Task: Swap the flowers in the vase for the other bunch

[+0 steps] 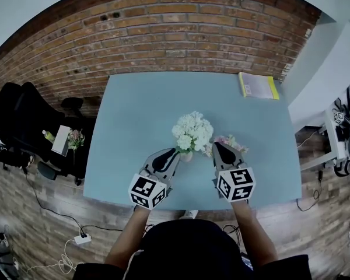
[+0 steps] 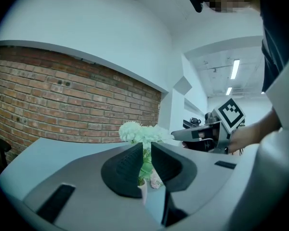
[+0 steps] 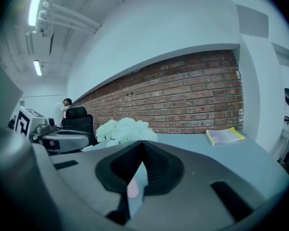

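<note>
On the blue-grey tabletop [image 1: 134,115], no swap yet: fluffy white flower bunch [image 1: 192,131] sits in small pale vase [image 1: 186,156]. Left gripper [image 1: 174,152] jaws pinch its green stems. Right gripper [image 1: 215,146] jaws together, no flower in them. Pink flower bunch [image 1: 231,142] lies just beside vase & has to go in after.

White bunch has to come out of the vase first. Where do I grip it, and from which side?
Grip the green stems between the rim of the vase and the heads of the white bunch, coming in level from the near left side. The heads form a wide, soft dome, while the stems stand upright and narrow. The left gripper is shut on them there.
</note>
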`<state>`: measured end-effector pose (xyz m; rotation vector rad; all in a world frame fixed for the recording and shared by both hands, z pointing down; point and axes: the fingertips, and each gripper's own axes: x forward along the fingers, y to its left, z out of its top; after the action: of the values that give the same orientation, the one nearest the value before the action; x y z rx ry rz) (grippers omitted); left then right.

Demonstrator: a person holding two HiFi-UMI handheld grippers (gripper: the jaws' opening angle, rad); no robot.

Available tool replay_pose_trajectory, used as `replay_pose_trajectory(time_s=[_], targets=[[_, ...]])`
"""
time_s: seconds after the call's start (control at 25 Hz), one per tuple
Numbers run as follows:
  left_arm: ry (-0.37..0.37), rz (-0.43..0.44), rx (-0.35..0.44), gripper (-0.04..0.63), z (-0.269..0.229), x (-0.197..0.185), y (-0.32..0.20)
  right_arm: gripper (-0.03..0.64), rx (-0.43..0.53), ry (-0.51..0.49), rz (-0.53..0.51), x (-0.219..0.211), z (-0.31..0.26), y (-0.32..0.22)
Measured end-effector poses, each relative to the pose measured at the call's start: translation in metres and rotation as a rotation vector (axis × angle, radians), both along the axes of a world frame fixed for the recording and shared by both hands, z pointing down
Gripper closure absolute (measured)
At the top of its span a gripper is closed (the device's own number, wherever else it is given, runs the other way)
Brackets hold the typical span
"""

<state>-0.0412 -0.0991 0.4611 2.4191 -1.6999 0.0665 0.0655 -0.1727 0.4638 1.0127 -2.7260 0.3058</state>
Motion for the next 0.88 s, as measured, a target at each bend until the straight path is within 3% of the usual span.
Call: replay_pose_trajectory(time_s=[0.16, 0.44, 0.6, 0.88], targets=[[-0.003, 0.018, 0.027, 0.586, -0.011, 0.000, 0.011, 0.604, 0.008, 0.005, 0.011, -0.001, -0.005, 0.011], [-0.018, 0.045, 0.053, 0.586, -0.026, -0.004, 0.033, 0.604, 0.054, 0.028, 0.011, -0.011, -0.019, 0.037], [-0.046, 0.028, 0.065, 0.586, -0.033, -0.011, 0.045, 0.604, 0.065, -0.002, 0.025, -0.013, -0.026, 0.051], [-0.030, 0.027, 0.104, 0.586, -0.052, -0.018, 0.076, 0.604, 0.084, -0.072, 0.031, -0.016, -0.043, 0.085]])
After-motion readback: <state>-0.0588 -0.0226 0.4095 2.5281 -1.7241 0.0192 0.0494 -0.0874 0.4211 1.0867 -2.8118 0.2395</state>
